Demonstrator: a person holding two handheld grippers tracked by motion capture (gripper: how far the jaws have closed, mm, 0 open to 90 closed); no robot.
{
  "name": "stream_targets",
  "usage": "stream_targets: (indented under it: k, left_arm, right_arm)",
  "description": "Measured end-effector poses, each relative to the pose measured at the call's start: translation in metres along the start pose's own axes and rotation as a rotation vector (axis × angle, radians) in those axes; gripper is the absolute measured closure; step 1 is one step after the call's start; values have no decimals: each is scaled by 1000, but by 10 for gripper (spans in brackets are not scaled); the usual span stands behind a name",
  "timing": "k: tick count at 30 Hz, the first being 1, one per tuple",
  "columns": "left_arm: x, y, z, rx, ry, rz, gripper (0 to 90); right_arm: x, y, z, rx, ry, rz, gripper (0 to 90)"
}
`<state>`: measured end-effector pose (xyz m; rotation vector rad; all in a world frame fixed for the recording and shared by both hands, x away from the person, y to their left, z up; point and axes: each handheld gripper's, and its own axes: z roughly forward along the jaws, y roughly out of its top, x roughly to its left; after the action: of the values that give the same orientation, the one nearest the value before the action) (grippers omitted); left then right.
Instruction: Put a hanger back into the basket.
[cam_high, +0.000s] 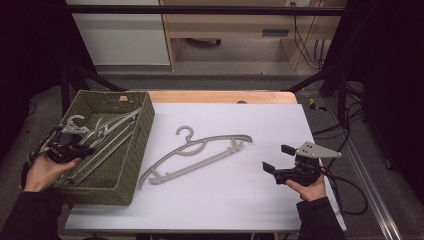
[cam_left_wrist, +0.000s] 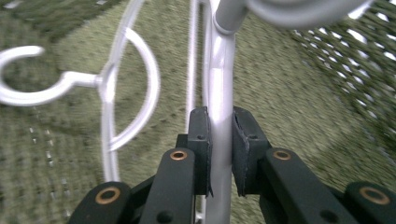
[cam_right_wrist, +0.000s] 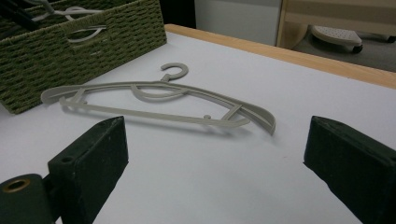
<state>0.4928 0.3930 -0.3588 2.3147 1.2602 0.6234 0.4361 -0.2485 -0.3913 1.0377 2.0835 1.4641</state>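
1. Left gripper (cam_left_wrist: 219, 154): seen closest in the left gripper view; black padded jaws pressed on the silver bar of a metal hanger (cam_left_wrist: 219, 93); no gap on either side of the bar; in the high view it sits inside the basket at the basket's left wall, with the person's left hand (cam_high: 42, 170) behind it.
2. Metal hanger: silver, glossy; it lies in the basket among other silver hangers; a second silver hanger (cam_left_wrist: 109, 84) with a round hook and a curved inner brace lies just beside the gripped bar on the basket floor.
3. Basket (cam_high: 131, 165): olive-green woven, rectangular, open top; landmark for all entries; it stands at the left edge of the white table top (cam_high: 225, 200).
4. Grey plastic hanger (cam_high: 200, 152): flat on the table top just right of the basket; lower end near the basket's front right corner, hook toward the far side; apart from both grippers.
5. Right gripper (cam_high: 280, 157): well to the right of the basket, past the grey plastic hanger; jaws spread wide, nothing between them; held low above the table top in the person's right hand (cam_high: 310, 187); grey three-cornered plate on top; cable trailing off to the right.
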Motion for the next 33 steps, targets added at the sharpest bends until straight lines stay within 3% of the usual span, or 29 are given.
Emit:
stream_targets:
  k: [6, 9, 12, 20, 22, 27, 33]
  left_arm:
    - [23, -6, 2, -34, 69, -107, 772]
    - [33, -9, 5, -41, 78, -160, 759]
    - [39, -10, 9, -31, 87, -187, 745]
    - [45, -14, 12, -2, 139, -209, 668]
    - [46, -16, 8, -11, 129, -218, 657]
    - [43, -17, -7, -66, 117, -216, 611]
    - [27, -15, -26, -210, 56, -213, 521]
  right_arm:
    - [0, 0, 0, 0, 1, 1, 66]
    - [0, 0, 1, 3, 0, 1, 66]
    - [0, 0, 1, 1, 4, 1, 66]
    - [0, -1, 2, 6, 5, -3, 66]
    - [0, -1, 2, 5, 5, -3, 66]
    - [0, -1, 1, 5, 4, -3, 66]
    - [0, -1, 2, 3, 2, 2, 66]
